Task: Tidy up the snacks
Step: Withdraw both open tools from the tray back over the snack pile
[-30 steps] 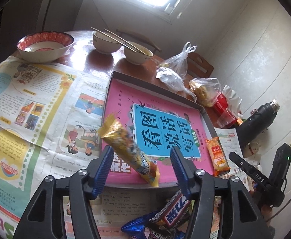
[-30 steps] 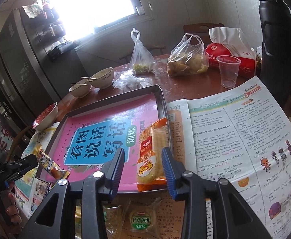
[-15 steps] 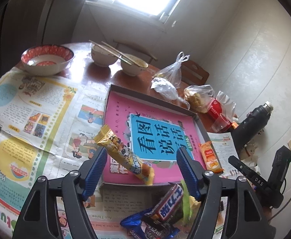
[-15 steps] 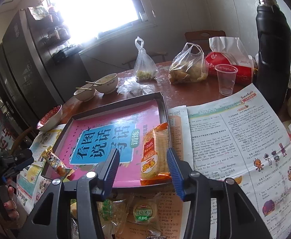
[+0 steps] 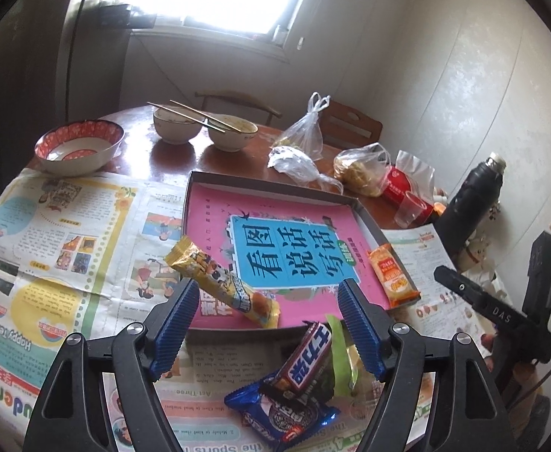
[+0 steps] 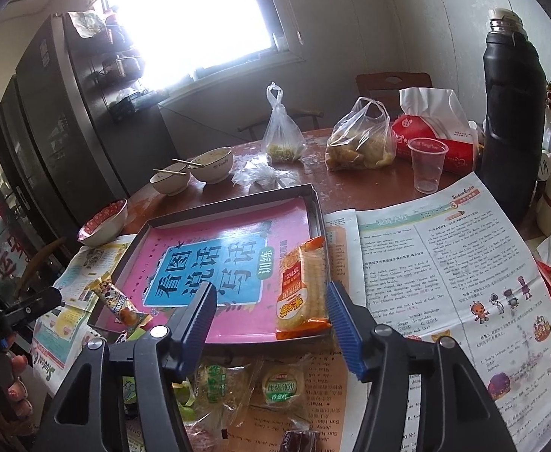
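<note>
— Left wrist view first: where are the snacks for you?

— Your yellow snack bar (image 5: 225,285) lies tilted over the near left corner of the tray (image 5: 271,184), one end on the pink book cover (image 5: 275,233) inside it, the other end over the rim. The orange cracker pack (image 5: 391,276) lies along the tray's right side, its near end on the rim. In front of the tray, on the newspaper (image 5: 60,226), you have a loose pile: a Snickers bar (image 5: 307,357) leaning on a blue cookie pack (image 5: 281,412), with a green wrapper (image 5: 340,350) just beside them.

— And your tools?

— Your left gripper (image 5: 266,324) is spread wide and holds nothing; it hangs above the pile, near the tray's front edge. Your right gripper (image 6: 269,322) is also spread wide and empty, with the near end of the cracker pack (image 6: 303,290) showing between its fingers. Below it lie two clear-wrapped pastries (image 6: 252,384).

— What stands around?

— Behind the tray, on the brown table (image 6: 369,184), are two small bowls with chopsticks (image 5: 203,132), a red-rimmed bowl (image 5: 79,145), plastic bags (image 6: 358,143), a clear cup (image 6: 427,164) and a black flask (image 6: 512,101).
</note>
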